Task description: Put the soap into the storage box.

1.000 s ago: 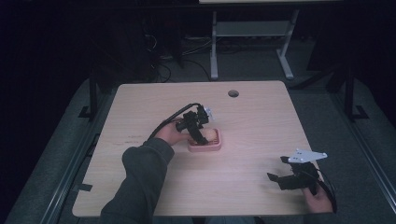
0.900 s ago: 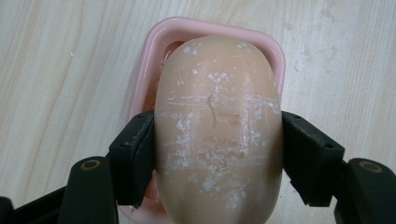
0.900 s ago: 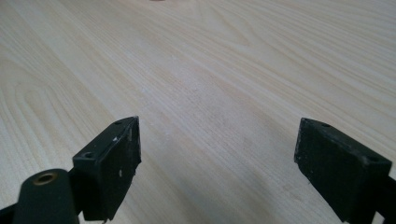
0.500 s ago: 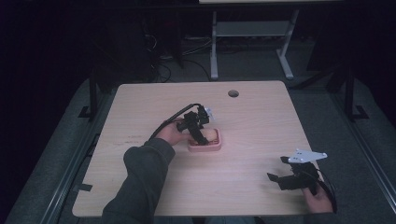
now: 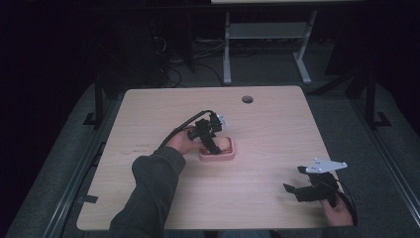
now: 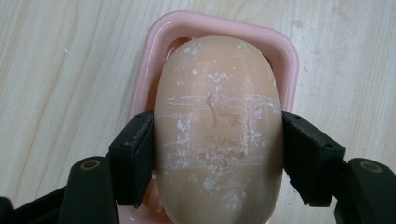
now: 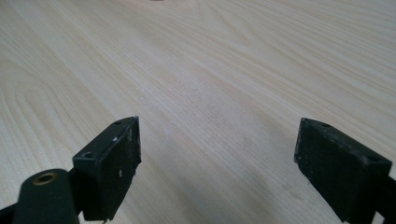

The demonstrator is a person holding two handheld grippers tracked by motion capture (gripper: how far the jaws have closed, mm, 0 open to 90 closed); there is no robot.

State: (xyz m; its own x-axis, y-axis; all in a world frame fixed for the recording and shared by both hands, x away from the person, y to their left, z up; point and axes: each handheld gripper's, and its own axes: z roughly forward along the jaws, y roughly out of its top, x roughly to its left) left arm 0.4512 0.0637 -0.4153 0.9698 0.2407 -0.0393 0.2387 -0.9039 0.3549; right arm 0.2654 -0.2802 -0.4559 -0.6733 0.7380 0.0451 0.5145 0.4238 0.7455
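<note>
High view: person's left gripper (image 5: 214, 141) sits over a pink soap dish (image 5: 229, 156) near mid-table (image 5: 277, 124); grey sleeve (image 5: 148, 193) comes in from below. Right gripper (image 5: 299, 186) rests near the table's front right corner, well apart from the dish, w/ a grey plate on top.

Left gripper view: jaws clamped on both sides of a tan soap bar (image 6: 218, 126), scratched w/ white flecks; bar lies over the dish (image 6: 285, 51), can't tell if lifted.

Right gripper view: jaws wide apart, bare wood between them.
</note>
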